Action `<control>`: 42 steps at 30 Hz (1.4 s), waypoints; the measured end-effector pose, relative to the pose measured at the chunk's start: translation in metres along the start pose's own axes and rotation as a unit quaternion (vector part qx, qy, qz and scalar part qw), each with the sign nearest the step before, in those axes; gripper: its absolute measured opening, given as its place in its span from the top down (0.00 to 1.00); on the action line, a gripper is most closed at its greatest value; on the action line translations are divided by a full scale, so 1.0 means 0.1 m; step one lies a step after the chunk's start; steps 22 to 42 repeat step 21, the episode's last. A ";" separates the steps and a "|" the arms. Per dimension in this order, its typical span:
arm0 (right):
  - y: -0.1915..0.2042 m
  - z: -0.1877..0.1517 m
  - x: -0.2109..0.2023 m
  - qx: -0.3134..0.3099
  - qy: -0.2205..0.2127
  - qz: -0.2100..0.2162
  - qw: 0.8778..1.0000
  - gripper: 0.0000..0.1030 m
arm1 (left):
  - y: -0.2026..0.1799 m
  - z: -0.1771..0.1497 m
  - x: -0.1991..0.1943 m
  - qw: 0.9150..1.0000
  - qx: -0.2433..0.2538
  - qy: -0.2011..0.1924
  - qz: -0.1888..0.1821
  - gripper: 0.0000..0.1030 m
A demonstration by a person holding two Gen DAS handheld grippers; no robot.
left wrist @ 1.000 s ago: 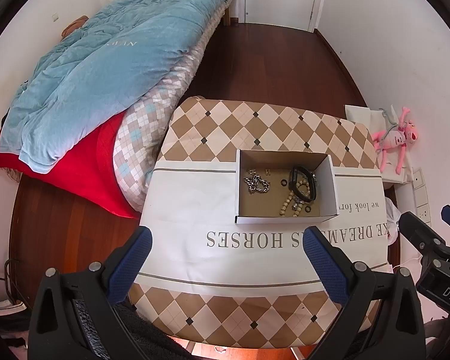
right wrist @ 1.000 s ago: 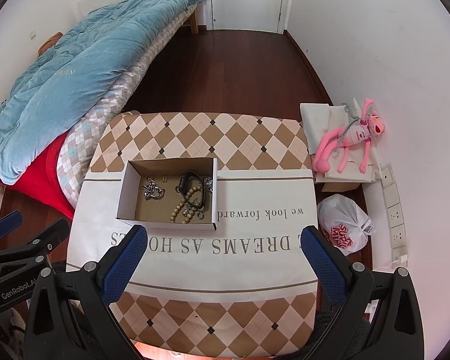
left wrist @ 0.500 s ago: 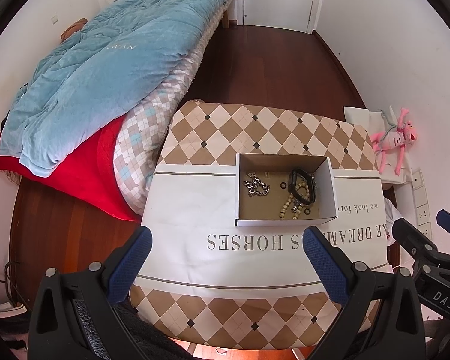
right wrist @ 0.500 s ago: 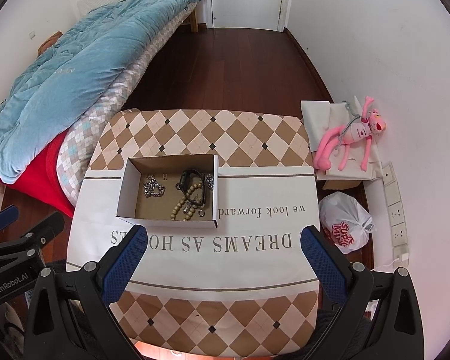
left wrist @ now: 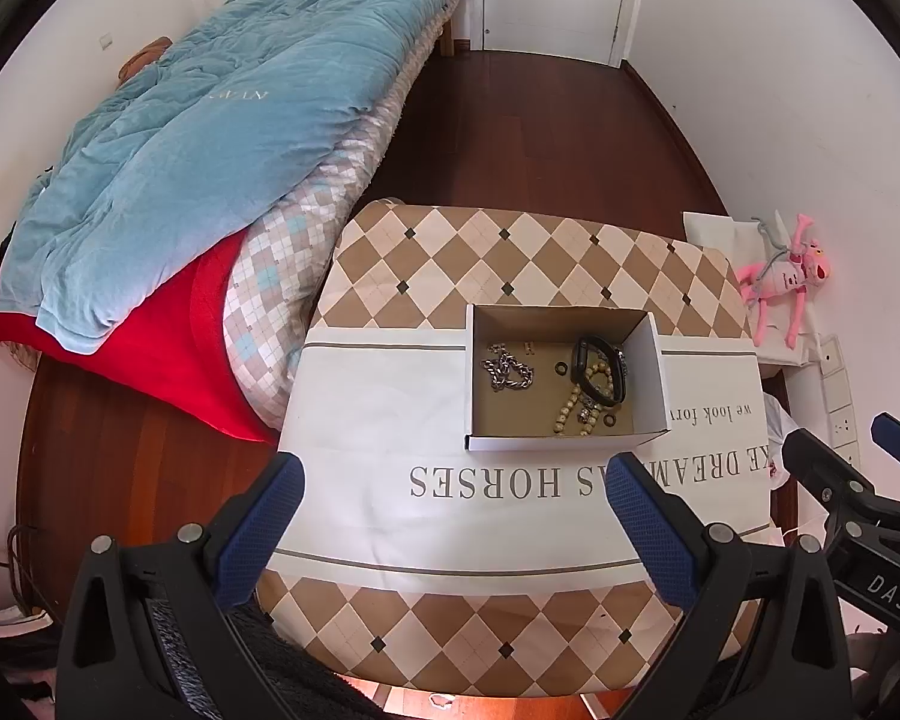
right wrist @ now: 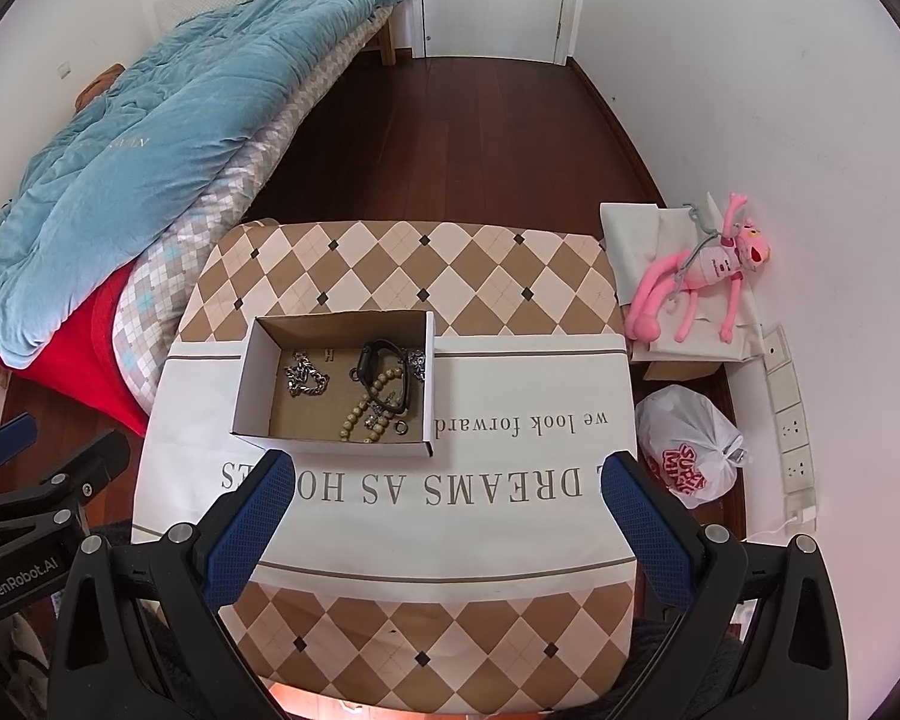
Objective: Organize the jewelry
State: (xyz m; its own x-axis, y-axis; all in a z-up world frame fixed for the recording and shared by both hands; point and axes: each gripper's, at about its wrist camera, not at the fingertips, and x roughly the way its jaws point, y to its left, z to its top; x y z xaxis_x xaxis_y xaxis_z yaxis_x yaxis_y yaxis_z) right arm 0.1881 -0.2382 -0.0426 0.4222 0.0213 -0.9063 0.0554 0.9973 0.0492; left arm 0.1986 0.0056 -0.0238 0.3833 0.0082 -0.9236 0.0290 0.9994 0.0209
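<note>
Brown cardboard, white outside: the shallow open box (left wrist: pixel 654 360) is seen sitting on the counter (left wrist: pixel 390 408), which is draped in a beige-and-tan diamond-patterned cloth with printed lettering. Inside it, a silver chain bracelet (left wrist: pixel 507 373) is laid at the left, a black band (left wrist: pixel 594 367) and a string of wooden beads (left wrist: pixel 576 402) at the right, tangled together. The left hand-held gripper (left wrist: pixel 453 531) is held spread wide and empty above the near counter edge. The right hand-held gripper (right wrist: pixel 444 531) is likewise held agape, nothing gripped, short of the box.
</note>
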 end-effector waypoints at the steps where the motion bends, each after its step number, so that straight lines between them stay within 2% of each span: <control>1: 0.00 0.00 0.00 0.000 0.000 0.000 1.000 0.00 | 0.00 0.00 0.00 1.000 0.001 0.000 0.000 0.00; 42: 0.01 0.02 -0.01 0.001 -0.001 0.000 1.000 0.00 | -0.01 0.00 -0.07 1.000 0.001 -0.006 -0.007 0.00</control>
